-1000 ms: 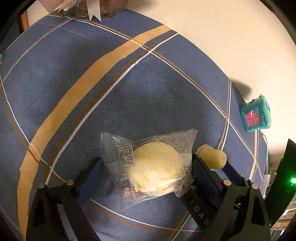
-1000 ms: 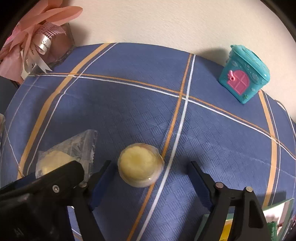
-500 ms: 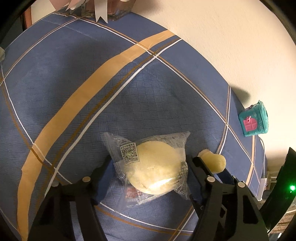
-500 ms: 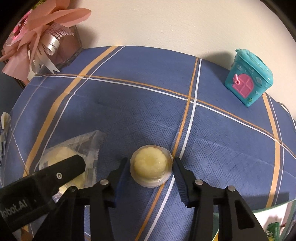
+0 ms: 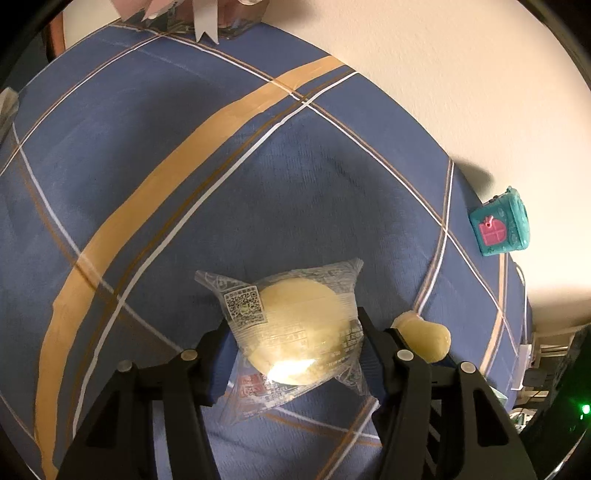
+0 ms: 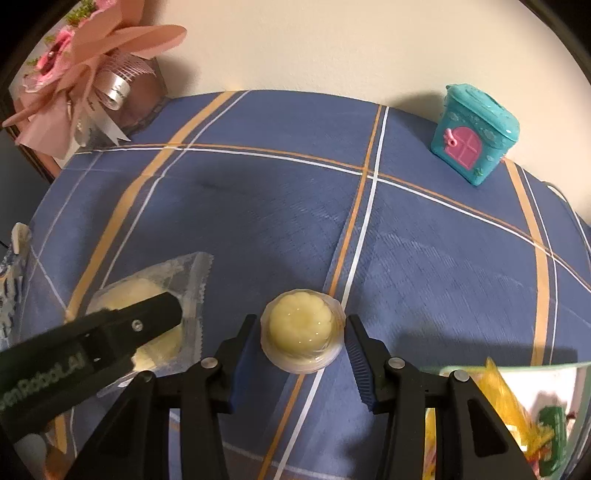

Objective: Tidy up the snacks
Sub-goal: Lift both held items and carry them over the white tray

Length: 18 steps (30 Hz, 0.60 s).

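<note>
The gift box (image 5: pixel 207 14) and the snack bin (image 6: pixel 517 406) are cut off by frame edges.

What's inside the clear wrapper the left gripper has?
Inside the clear wrapper, one round pale yellow cake shows through. A QR label and print cover part of it, and the left gripper pads hide the wrapper's sides; its underside is out of sight.
</note>
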{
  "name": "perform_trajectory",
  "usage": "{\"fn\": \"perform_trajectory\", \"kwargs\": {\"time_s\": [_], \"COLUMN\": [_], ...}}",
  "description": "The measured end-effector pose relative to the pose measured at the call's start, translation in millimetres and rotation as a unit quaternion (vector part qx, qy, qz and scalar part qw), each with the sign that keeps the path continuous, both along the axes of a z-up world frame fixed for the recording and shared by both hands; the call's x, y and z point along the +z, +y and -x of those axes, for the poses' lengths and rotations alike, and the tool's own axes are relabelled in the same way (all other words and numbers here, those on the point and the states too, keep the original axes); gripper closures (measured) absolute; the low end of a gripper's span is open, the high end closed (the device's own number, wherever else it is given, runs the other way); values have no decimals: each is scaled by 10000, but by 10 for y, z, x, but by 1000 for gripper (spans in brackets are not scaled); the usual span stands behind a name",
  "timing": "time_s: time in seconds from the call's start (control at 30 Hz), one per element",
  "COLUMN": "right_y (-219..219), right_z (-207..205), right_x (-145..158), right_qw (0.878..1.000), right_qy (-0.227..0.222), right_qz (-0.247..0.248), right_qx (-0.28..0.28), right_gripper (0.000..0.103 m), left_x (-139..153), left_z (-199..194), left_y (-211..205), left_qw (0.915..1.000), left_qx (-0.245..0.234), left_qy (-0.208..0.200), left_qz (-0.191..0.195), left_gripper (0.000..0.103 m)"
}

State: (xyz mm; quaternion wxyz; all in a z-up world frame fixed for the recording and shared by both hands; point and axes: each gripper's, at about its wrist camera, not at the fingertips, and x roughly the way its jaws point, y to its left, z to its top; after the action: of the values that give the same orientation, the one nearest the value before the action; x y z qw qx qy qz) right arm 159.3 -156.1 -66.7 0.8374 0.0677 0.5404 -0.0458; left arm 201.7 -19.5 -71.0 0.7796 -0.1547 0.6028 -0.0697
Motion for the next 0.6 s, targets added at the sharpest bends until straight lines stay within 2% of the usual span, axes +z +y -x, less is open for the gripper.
{"fn": "perform_trajectory", "kwargs": {"time_s": [0.1,0.6], "right_y": [-1,-46], "right_z": [85,767], "right_x": [82,486], "right_qw": [10000,9994], "right_qy": [-47,-252], "right_qz": [-20,-119], "right_qx": [-24,-192], "right_gripper": [53,53], "left_x": [52,461], "left_z": [80,591], "left_y": [26,72], "left_qw": [10000,9993], "left_qx": [22,-126], "left_qy": [0,-283], "left_qz": [45,-219], "left_gripper": [42,42]}}
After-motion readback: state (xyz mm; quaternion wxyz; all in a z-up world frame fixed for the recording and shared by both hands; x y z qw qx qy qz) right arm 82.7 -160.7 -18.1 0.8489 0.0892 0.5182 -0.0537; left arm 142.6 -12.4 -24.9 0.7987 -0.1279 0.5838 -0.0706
